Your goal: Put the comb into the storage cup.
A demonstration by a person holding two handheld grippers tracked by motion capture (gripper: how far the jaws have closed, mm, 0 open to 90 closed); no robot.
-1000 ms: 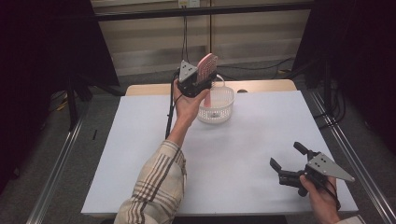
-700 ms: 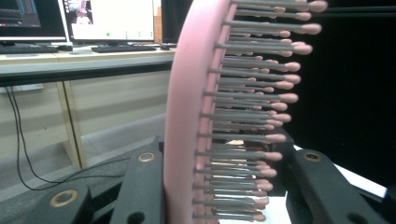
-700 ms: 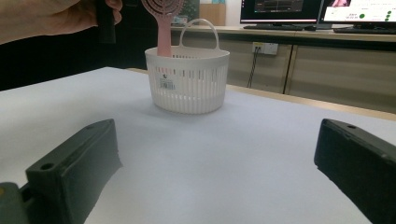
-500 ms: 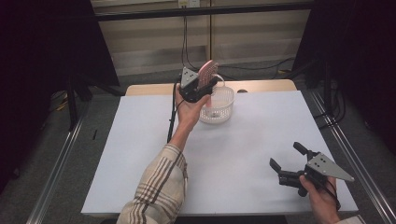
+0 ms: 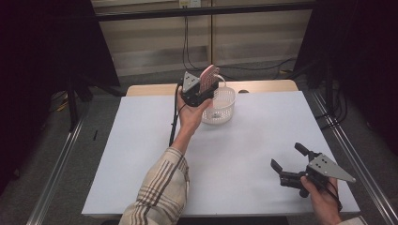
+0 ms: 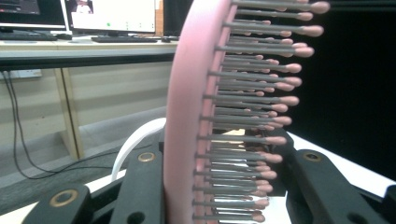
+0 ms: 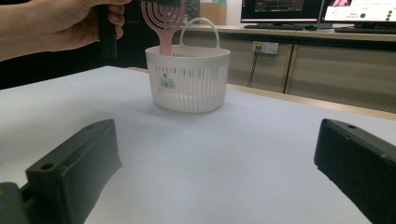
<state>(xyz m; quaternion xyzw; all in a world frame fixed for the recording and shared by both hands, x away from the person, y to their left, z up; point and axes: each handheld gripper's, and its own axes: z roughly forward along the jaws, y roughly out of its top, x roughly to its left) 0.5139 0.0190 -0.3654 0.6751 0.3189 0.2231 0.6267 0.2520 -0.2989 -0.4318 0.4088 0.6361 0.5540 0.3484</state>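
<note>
Here left gripper [image 5: 202, 89] clamps pink hairbrush [image 5: 207, 78] (handle inside white basket [image 5: 220, 108]); right gripper [image 5: 292, 164] wide, empty.

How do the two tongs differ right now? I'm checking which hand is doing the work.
The left tongs are shut on the pink bristled hairbrush, while the right tongs stand open with nothing between them. The left tongs are raised over the white slotted plastic basket, brush handle dipping inside; the right tongs sit low by the white table's near edge. Both are black and hand-held.
</note>
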